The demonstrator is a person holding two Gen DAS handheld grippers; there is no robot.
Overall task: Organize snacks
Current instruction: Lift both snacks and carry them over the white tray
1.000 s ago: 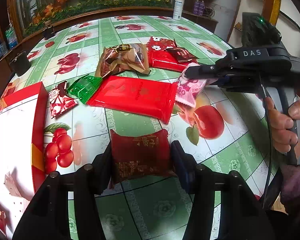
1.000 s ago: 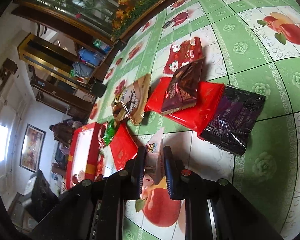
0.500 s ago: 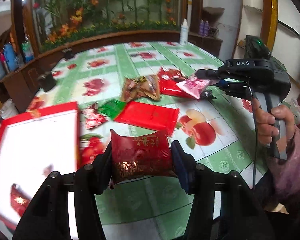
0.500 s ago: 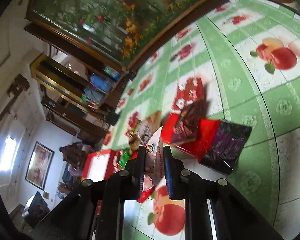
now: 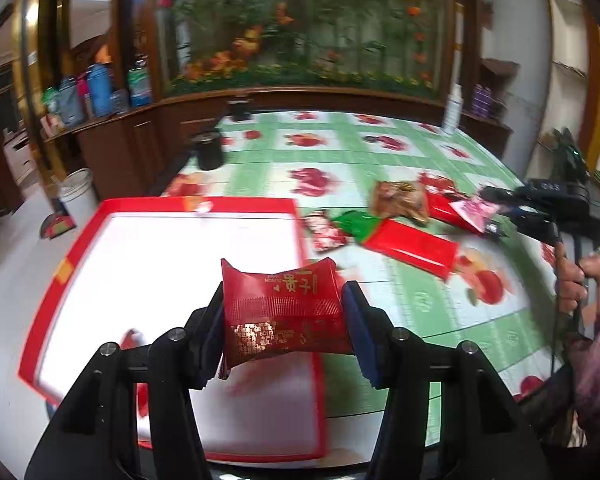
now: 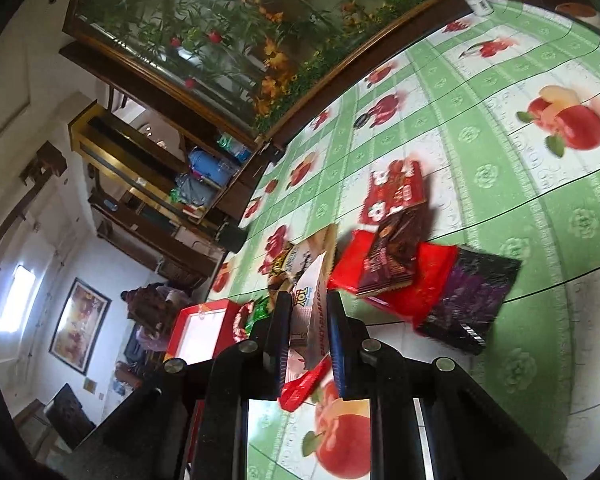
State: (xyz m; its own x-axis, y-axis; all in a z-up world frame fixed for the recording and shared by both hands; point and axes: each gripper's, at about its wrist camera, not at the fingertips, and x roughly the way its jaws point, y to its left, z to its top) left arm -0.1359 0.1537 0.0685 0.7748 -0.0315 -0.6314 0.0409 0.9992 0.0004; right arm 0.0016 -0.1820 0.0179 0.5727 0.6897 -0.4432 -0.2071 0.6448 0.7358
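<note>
My left gripper (image 5: 282,312) is shut on a dark red snack packet (image 5: 282,312) with gold print, held in the air above the near right part of the red-rimmed white box (image 5: 160,256). At the right of the left wrist view, a hand holds my right gripper (image 5: 496,210), which is shut on a pink snack packet (image 5: 474,212) above the table. In the right wrist view that same gripper (image 6: 309,320) pinches the white-backed packet (image 6: 310,312) upright. Loose snacks lie on the table: a long red packet (image 5: 414,246), a green one (image 5: 354,224), a brown one (image 5: 400,200).
A green fruit-print tablecloth (image 5: 340,160) covers the round table. A dark purple packet (image 6: 472,296), a brown packet (image 6: 396,256) and red packets (image 6: 396,192) lie ahead of the right gripper. A black cup (image 5: 209,151) and a white bottle (image 5: 452,108) stand at the far edge.
My left gripper has lifted the dark red packet off the table and swung left, over the red-rimmed box. The right gripper has tilted upward a little with its packet still held.
</note>
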